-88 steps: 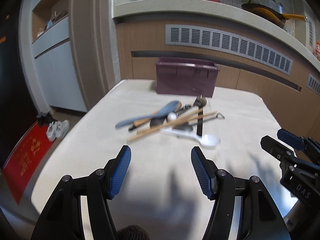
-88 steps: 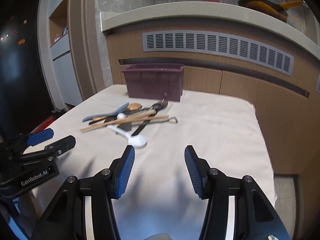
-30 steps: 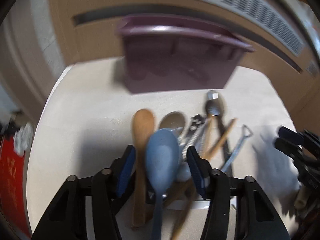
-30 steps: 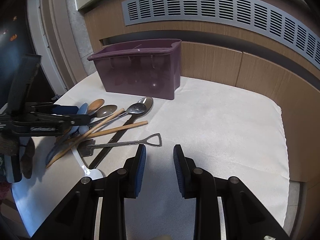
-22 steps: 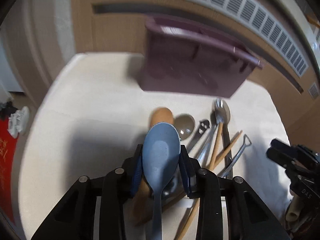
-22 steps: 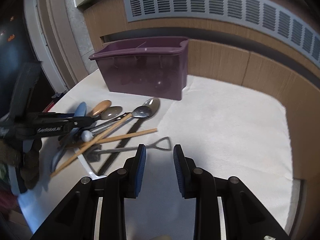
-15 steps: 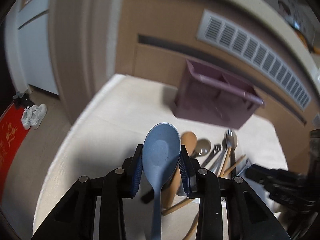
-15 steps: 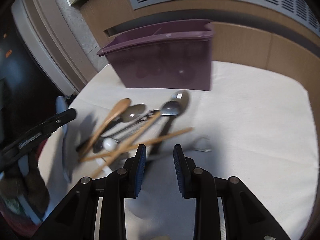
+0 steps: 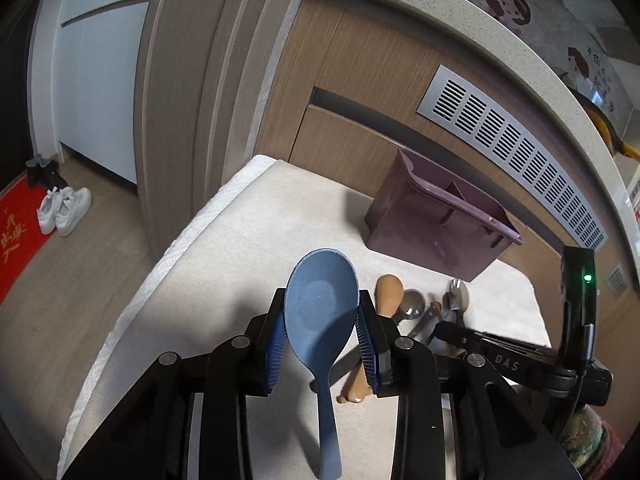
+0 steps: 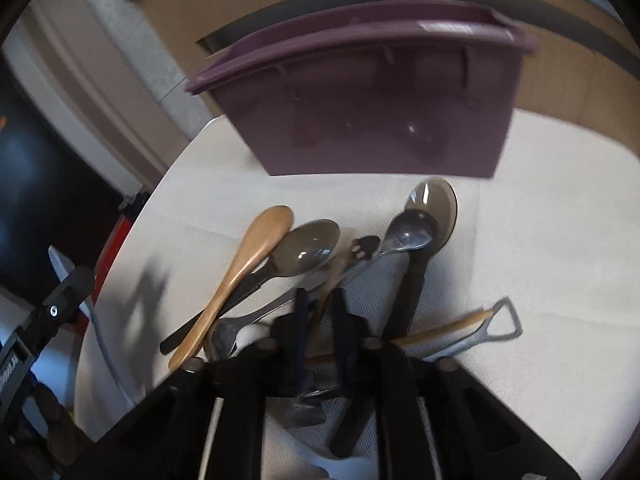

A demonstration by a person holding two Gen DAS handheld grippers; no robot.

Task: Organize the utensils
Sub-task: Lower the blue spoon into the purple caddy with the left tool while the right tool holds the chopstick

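**Left claw holds blue spoon; right claw down in the utensil pile**

Left gripper: the jaws are closed to a narrow gap against the bowl of the blue spoon. The spoon's bowl points away from the camera and its handle runs back between the fingers. The spoon is lifted clear of the white tablecloth.

Right gripper: the fingers are nearly together, with a slim gap between them. They are lowered into the pile of utensils, astride a thin wooden stick. The view is blurred at the tips, so contact with the stick cannot be confirmed.

Utensil pile: the pile lies on the tablecloth in front of the purple bin.
- The wooden spoon lies at the left of the pile, bowl toward the bin.
- Beside it is a grey spoon.
- A metal spoon rests on a dark-handled spoon.
- A metal bottle opener lies at the right, next to another wooden stick.

Purple bin: it stands upright at the far edge of the table, near the wooden cabinet front. The left view shows inner dividers.
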